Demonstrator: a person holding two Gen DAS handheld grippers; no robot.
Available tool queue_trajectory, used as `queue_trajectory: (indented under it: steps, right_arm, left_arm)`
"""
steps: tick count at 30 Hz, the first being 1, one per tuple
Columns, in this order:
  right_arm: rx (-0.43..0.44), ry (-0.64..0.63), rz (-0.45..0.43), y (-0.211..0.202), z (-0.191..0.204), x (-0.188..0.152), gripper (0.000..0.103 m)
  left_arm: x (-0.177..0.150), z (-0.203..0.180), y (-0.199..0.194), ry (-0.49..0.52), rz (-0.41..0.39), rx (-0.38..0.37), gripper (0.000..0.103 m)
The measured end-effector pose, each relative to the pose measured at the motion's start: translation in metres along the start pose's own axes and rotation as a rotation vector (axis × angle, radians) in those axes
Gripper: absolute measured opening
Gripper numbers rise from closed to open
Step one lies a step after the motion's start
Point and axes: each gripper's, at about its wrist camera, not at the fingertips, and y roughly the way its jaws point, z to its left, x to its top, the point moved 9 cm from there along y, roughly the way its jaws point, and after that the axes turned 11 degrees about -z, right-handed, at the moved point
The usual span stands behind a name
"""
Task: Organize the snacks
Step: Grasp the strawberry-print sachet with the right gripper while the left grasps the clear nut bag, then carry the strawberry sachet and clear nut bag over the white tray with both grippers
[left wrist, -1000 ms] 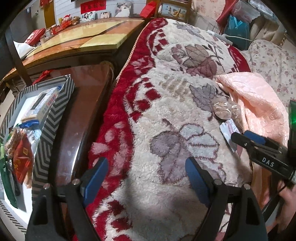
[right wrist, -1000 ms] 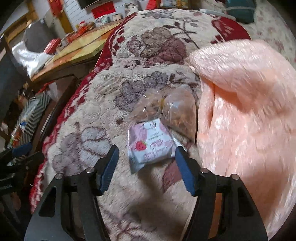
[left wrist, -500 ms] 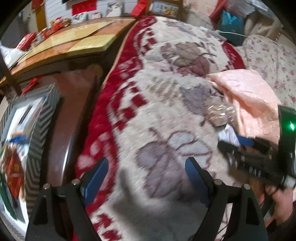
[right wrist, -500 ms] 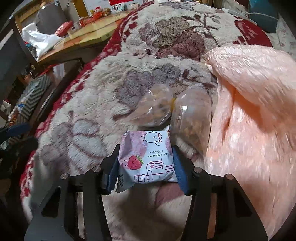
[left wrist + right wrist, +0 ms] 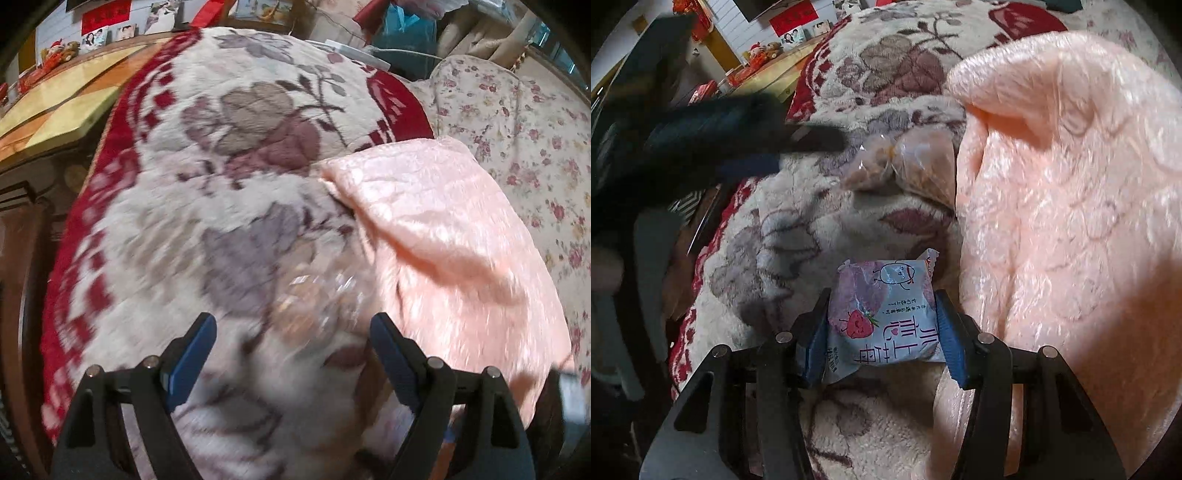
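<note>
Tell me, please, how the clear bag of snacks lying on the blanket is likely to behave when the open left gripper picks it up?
The clear bag looks thin, crinkly and knotted in the middle, so it will probably flop and sag on either side of the grip. The glossy film may slip between the pads of the left gripper. The loose pieces inside could shift or crush if squeezed hard.

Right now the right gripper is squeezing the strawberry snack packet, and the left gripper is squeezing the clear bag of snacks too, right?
Not quite. The left gripper is open and holds nothing; the clear bag only lies ahead of it on the blanket, as the left wrist view shows. The right gripper does squeeze the strawberry packet.
</note>
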Motion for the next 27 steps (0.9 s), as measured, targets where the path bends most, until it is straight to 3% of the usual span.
queue_trajectory:
  steps: [4,9,11,12,14,17,27]
  right_arm:
    - [0.016,0.02,0.002,0.003,-0.003,-0.002,0.052]
    - [0.035,0.05,0.004,0.004,-0.009,-0.004,0.052]
    - [0.044,0.061,-0.001,0.005,-0.011,-0.004,0.052]
    - [0.046,0.061,-0.003,0.005,-0.011,-0.004,0.052]
    - [0.048,0.054,-0.012,0.004,-0.012,-0.003,0.052]
    - [0.053,0.042,-0.026,0.0,-0.011,-0.004,0.052]
    - [0.049,-0.045,-0.071,-0.021,0.02,-0.001,0.052]
  left_arm:
    - [0.003,-0.024,0.025,0.015,0.034,-0.035,0.089]
    - [-0.009,-0.03,0.055,0.072,0.09,0.037,0.088]
    - [-0.013,-0.024,0.06,0.031,0.102,0.016,0.067]
    - [-0.013,-0.02,0.059,0.001,0.101,-0.003,0.063]
    - [-0.012,-0.015,0.052,-0.007,0.085,-0.024,0.046]
    - [-0.015,-0.005,0.036,-0.027,0.071,-0.035,0.037]
    - [-0.033,0.059,-0.051,-0.015,-0.048,0.101,0.029]
